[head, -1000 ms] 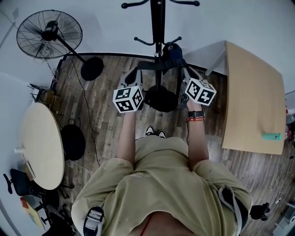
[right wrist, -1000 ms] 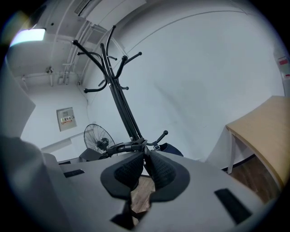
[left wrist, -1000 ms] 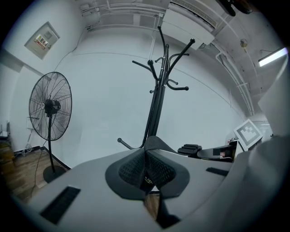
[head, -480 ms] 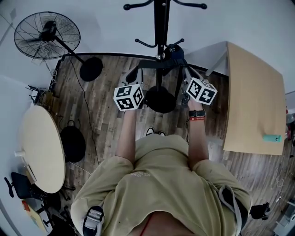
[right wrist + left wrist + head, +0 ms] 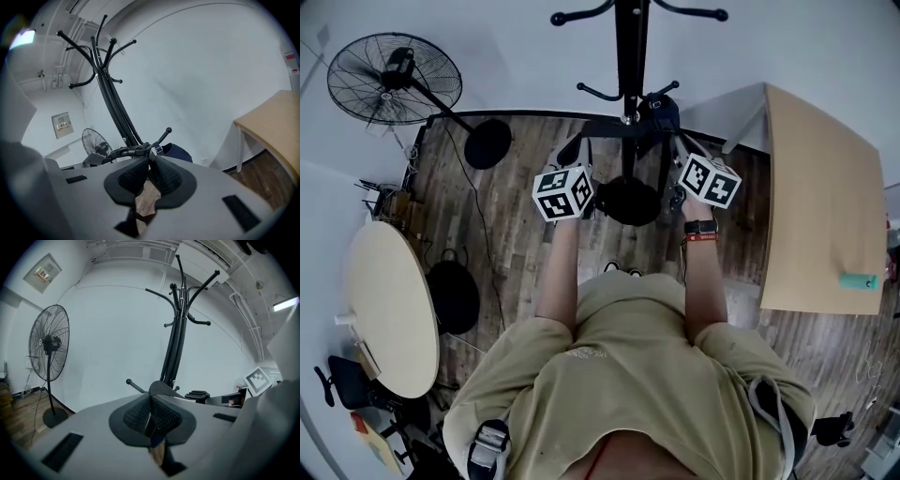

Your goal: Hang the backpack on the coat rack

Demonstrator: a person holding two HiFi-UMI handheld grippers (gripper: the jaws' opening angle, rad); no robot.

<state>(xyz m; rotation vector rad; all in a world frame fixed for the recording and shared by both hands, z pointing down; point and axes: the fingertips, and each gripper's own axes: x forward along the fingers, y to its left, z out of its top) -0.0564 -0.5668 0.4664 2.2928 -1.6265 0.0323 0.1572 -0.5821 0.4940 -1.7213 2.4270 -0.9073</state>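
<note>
The black coat rack (image 5: 630, 56) stands straight ahead of me, its round base (image 5: 630, 202) on the wooden floor. A dark navy backpack (image 5: 660, 112) hangs in the air close to the pole, beside a low hook (image 5: 667, 86); I cannot tell if it touches the hook. Its black straps (image 5: 609, 131) stretch out to both grippers. My left gripper (image 5: 151, 401) is shut on a black strap (image 5: 163, 388), left of the pole. My right gripper (image 5: 150, 164) is shut on another strap (image 5: 140, 151), with the backpack (image 5: 177, 152) just beyond the jaws. The rack (image 5: 112, 103) rises behind it.
A pedestal fan (image 5: 394, 80) stands at the far left by the wall. A light wooden table (image 5: 820, 206) is on the right, a round table (image 5: 389, 319) at the near left. Cables and a dark round object (image 5: 452, 295) lie on the floor.
Both grippers have edged slightly forward toward the rack with the straps still held. The backpack stays close to the pole.
</note>
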